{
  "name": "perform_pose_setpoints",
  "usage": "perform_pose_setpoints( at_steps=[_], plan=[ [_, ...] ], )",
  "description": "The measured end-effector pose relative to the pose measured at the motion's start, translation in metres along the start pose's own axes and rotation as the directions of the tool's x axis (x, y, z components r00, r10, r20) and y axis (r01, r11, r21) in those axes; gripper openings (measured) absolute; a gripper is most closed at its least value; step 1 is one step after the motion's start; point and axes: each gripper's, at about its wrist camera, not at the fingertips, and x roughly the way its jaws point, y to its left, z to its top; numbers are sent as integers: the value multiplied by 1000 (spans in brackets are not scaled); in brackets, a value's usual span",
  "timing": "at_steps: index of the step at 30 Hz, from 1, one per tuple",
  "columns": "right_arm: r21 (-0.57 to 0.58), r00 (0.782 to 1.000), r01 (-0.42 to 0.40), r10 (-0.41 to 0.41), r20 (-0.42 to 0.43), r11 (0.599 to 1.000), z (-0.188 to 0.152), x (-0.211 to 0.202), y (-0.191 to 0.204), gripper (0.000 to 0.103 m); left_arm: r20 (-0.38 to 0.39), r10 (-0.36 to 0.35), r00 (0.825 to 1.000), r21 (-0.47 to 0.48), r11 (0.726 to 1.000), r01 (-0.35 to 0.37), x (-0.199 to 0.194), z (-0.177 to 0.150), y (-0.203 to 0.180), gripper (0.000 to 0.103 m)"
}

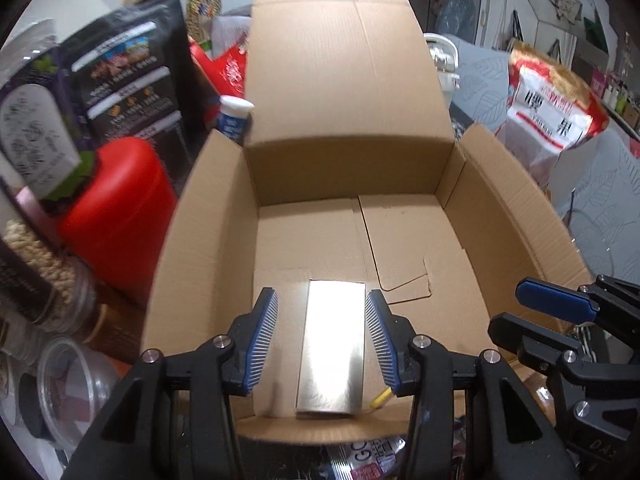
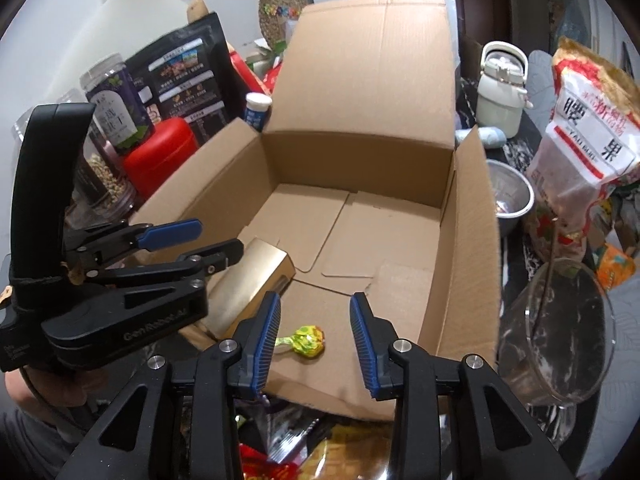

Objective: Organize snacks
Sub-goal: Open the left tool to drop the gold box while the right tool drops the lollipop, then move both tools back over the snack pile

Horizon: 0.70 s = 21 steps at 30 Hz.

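Observation:
An open cardboard box (image 1: 400, 236) (image 2: 380, 236) stands in front of me. A gold rectangular box (image 1: 334, 344) (image 2: 250, 284) lies on its floor at the near left. A yellow-green wrapped lollipop (image 2: 306, 342) lies on the floor near the front; only its yellow stick tip (image 1: 380, 398) shows in the left wrist view. My left gripper (image 1: 322, 338) is open above the gold box, fingers either side and not touching it. My right gripper (image 2: 316, 342) is open above the lollipop. Each gripper shows in the other's view: the right one (image 1: 556, 308), the left one (image 2: 176, 240).
Left of the box stand a red container (image 1: 116, 216), a black snack pouch (image 1: 132, 76), jars (image 2: 116, 108) and a small blue-white bottle (image 2: 256, 114). Right of it are a red-white snack bag (image 2: 588, 148), a metal bowl (image 2: 510, 196), a white kettle (image 2: 502, 88) and a glass bowl (image 2: 560, 336). Wrapped snacks (image 2: 288, 452) lie in front.

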Motion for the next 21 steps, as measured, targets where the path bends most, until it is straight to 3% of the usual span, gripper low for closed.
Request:
perform_pose_setpoints(
  at_steps=[2,13,21],
  plan=[
    [4,1000,-1,1,19,1000,0,-7,2,42,9,3,1000,0,1000,-3,-8,0,1,46],
    [-14,994,18,-17,106,1000,-6,-67,27,42,119,-16,993,24,1000,14,-81,-12,-6,46],
    [-44,984,36,-28,176,998,-19,-113,53,42,205,-47,978,56,998,36,-140,-30,-13,46]
  ],
)
